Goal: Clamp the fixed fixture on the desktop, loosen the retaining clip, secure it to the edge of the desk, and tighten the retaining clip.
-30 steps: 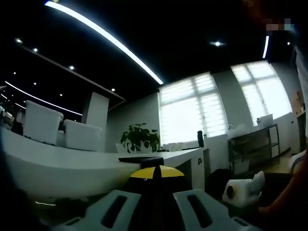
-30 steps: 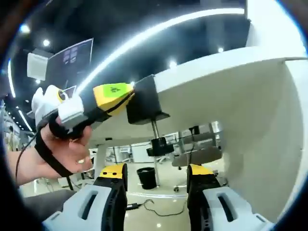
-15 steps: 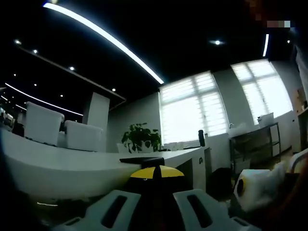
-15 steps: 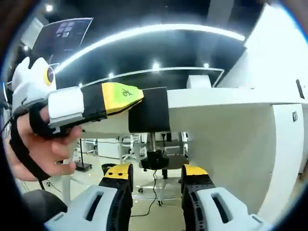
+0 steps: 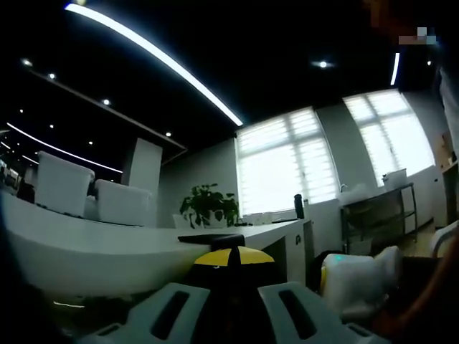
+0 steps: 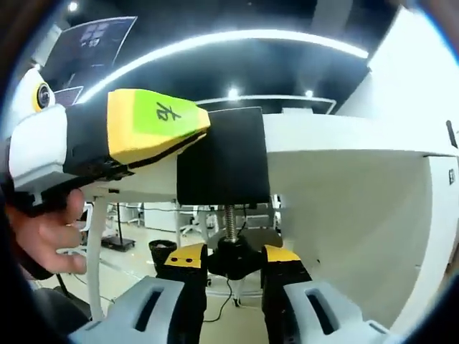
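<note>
- Left gripper view: the left gripper (image 5: 233, 287), yellow-tipped jaws pressed together, gripped the black fixture (image 5: 210, 239), a flat dark slab seen edge-on over the smooth white desk (image 5: 93, 251). A leafy plant (image 5: 209, 206) stood on the desk beyond the fixture. The right gripper (image 5: 356, 283), white and blocky, hung right of the desk.
- Right gripper view: the fixture (image 6: 223, 158) was a matte black block over the desk (image 6: 344, 165) edge, a threaded metal screw (image 6: 231, 221) dropping to a black knob (image 6: 233, 258). The right gripper (image 6: 233, 261) had its jaws on either side of the knob; I cannot tell whether they squeezed it. The left gripper (image 6: 192, 129) held the fixture's upper left, held by a hand (image 6: 43, 233).
</note>
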Demonstrator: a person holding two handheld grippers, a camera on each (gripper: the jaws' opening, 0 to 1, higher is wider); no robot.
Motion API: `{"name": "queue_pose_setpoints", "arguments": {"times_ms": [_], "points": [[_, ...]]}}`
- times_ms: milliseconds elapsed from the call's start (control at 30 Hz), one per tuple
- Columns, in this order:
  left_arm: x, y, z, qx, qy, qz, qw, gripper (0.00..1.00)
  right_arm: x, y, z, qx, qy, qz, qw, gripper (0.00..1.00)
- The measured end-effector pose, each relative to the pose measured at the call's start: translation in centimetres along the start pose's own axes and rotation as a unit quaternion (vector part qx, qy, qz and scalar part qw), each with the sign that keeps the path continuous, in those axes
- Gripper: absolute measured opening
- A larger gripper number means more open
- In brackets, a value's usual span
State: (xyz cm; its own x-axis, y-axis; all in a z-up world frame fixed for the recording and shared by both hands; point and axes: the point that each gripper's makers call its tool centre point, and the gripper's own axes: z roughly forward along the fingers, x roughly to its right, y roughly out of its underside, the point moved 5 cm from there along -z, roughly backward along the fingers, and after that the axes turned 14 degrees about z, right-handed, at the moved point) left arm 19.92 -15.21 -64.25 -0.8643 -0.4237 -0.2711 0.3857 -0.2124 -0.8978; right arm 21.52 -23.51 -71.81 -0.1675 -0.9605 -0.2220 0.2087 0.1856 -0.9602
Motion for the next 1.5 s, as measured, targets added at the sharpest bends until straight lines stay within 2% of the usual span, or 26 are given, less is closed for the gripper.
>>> {"name": "queue_pose_setpoints", "arguments": {"times_ms": [133,167,200,333,467,500,700,800,900,933,1100,1200,1233,1300,1333,1367,1400,1467,1500], "points": [[0.0,0.0,0.0,0.000,0.000,0.000,1.0000,0.03,0.3,0.5,0.7,-0.009,-0.076,0.001,0.9971,0.27],[0.0,0.0,0.0,0.000,0.000,0.000,1.0000,0.03,0.3,0.5,0.8,-0.018,-0.116,0.009,0.9931,0.27],[0.0,0.0,0.0,0.000,0.000,0.001,1.0000,0.03,0.4,0.5,0.8,-0.024,-0.132,0.012,0.9909,0.27],[0.0,0.0,-0.1,0.000,-0.001,-0.001,1.0000,0.03,0.6,0.3,1.0,-0.075,-0.217,0.011,0.9733,0.27],[0.0,-0.1,-0.1,0.000,-0.001,-0.001,1.0000,0.03,0.7,0.3,1.8,-0.092,-0.291,0.006,0.9524,0.27],[0.0,-0.1,-0.1,0.000,-0.001,0.000,1.0000,0.03,0.8,0.3,2.0,-0.099,-0.302,0.008,0.9481,0.27],[0.0,-0.1,-0.2,0.002,-0.001,-0.003,1.0000,0.03,0.8,0.3,2.8,-0.110,-0.325,-0.007,0.9392,0.27],[0.0,0.0,-0.2,0.003,0.000,-0.003,1.0000,0.03,0.9,0.4,2.9,-0.112,-0.325,-0.003,0.9390,0.28],[0.0,-0.1,-0.2,0.003,-0.001,-0.003,1.0000,0.03,1.4,0.5,2.6,-0.102,-0.302,0.009,0.9480,0.35],[0.0,0.0,-0.2,0.004,0.000,-0.004,1.0000,0.03,1.5,0.6,2.6,-0.101,-0.299,0.011,0.9487,0.35],[0.0,-0.1,-0.2,0.003,0.000,-0.003,1.0000,0.03,2.2,0.8,1.5,-0.096,-0.256,0.027,0.9615,0.35],[0.0,-0.1,-0.2,0.001,0.000,-0.003,1.0000,0.03,2.2,0.8,0.5,-0.083,-0.213,0.027,0.9732,0.35],[0.0,-0.1,-0.2,0.001,0.000,-0.002,1.0000,0.03,2.3,0.5,0.1,-0.071,-0.190,0.030,0.9787,0.35],[0.0,-0.1,-0.2,0.001,0.000,-0.002,1.0000,0.03,2.4,-0.5,-0.8,-0.026,-0.144,0.025,0.9890,0.36],[0.0,-0.1,-0.2,0.001,0.001,-0.002,1.0000,0.03,2.4,-0.5,-1.2,-0.021,-0.117,0.024,0.9926,0.36],[0.0,-0.1,-0.2,0.000,0.001,-0.003,1.0000,0.03,2.2,-0.4,-1.9,-0.023,-0.092,0.012,0.9955,0.36],[0.0,-0.1,-0.2,0.000,0.001,-0.003,1.0000,0.03,2.0,-0.5,-2.2,-0.018,-0.082,0.017,0.9963,0.36],[0.0,-0.1,-0.2,-0.002,0.001,0.003,1.0000,0.03,0.8,-0.6,-3.0,-0.011,-0.078,0.025,0.9966,0.36],[0.0,-0.1,-0.2,-0.003,0.001,0.004,1.0000,0.03,0.8,-0.5,-2.6,-0.008,-0.070,0.026,0.9972,0.36]]}}
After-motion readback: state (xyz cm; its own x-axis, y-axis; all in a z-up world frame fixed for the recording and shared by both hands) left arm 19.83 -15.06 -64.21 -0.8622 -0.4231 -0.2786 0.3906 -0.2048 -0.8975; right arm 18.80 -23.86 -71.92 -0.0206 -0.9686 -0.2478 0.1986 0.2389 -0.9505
